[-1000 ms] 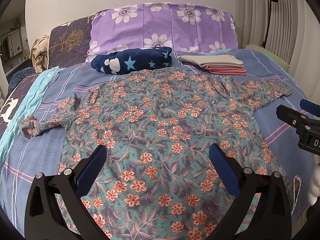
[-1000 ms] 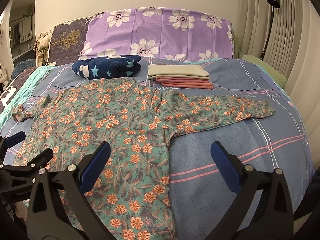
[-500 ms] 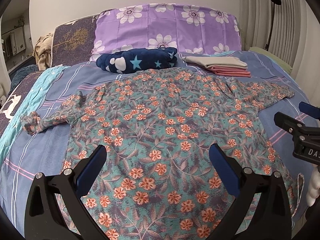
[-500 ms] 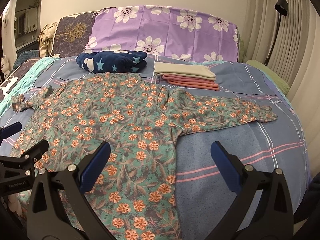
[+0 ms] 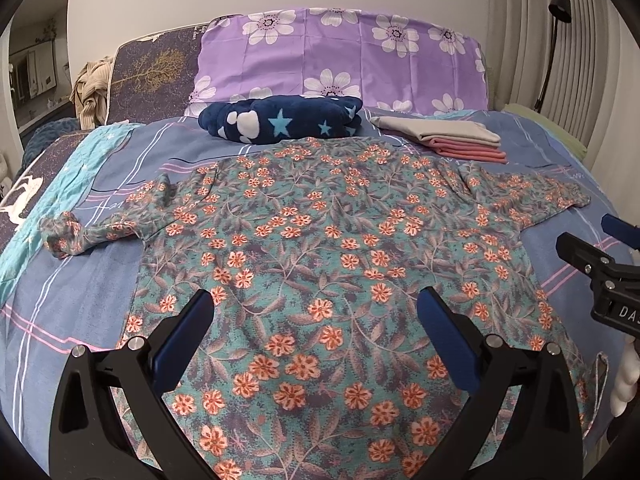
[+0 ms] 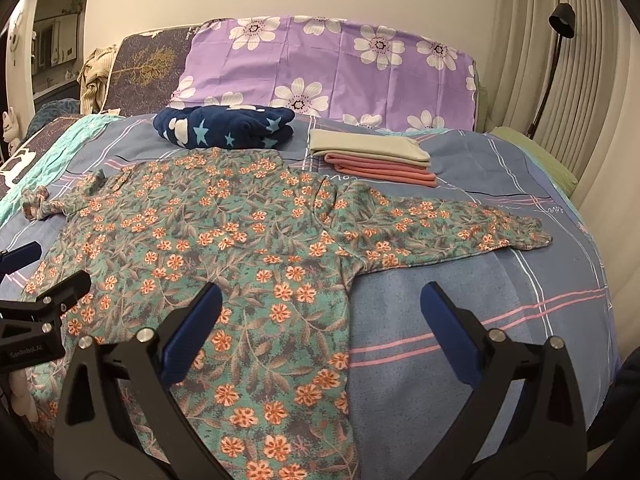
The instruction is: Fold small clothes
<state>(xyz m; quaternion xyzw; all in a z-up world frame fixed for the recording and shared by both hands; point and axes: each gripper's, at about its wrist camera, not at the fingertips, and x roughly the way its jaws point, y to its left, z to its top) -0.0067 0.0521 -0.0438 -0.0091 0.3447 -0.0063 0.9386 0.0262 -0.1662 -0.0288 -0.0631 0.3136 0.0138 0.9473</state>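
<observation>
Both views have shifted slightly since a second ago; the garments lie as before. Floral shirt [image 5: 332, 248]: spread flat on the bed [image 6: 500, 300], sleeves out to either side, left cuff bunched. Left gripper [image 5: 316, 320]: jaws wide apart, nothing held, above the shirt's lower body. Right gripper [image 6: 320, 320]: jaws wide apart, empty, over the shirt's right edge and bare bedspread. Beyond the collar: folded navy star blanket [image 5: 284, 124]; beside it a folded stack, beige on pink [image 6: 372, 156]. Purple flowered pillow [image 5: 344, 60] at the head.
</observation>
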